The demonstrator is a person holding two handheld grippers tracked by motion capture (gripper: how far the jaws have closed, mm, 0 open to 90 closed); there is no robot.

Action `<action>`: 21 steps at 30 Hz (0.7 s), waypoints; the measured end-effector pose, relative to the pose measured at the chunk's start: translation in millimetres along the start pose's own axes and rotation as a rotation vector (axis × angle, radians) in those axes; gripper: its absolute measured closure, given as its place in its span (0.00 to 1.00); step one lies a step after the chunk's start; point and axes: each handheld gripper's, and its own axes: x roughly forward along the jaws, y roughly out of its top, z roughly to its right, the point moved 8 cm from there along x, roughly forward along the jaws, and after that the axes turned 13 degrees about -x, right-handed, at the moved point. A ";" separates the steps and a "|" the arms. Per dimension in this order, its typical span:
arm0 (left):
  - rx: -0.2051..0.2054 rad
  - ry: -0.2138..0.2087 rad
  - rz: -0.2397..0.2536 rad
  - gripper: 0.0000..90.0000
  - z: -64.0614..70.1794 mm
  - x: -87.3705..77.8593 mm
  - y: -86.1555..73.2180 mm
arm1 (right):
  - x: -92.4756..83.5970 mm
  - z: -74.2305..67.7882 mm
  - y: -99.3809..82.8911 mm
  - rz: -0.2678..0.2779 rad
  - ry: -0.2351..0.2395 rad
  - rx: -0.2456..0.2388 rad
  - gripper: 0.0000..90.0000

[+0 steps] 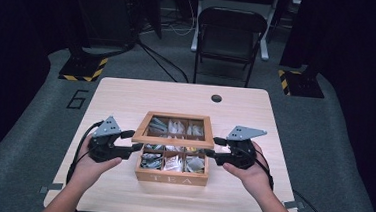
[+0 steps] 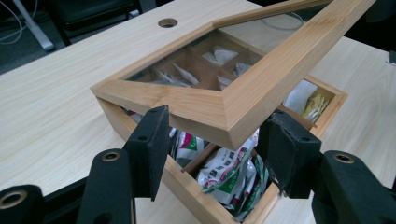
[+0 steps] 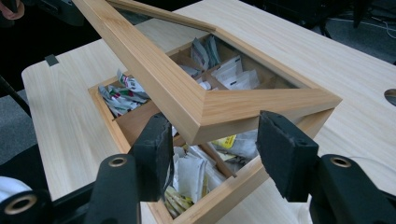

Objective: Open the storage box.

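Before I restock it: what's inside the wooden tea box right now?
The tea box has compartments holding tea sachets, white ones and green-and-red printed ones. The half-raised glass-paned lid covers part of the rear compartments, though some sachets show through the pane. Exact counts can't be told.

Wooden tea box (image 1: 171, 177), glass lid (image 1: 174, 131) half raised
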 end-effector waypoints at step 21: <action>0.015 -0.008 0.058 0.54 -10.4 -0.6 30.8 | -3.7 21.4 27.7 0.023 0.008 -0.012 0.52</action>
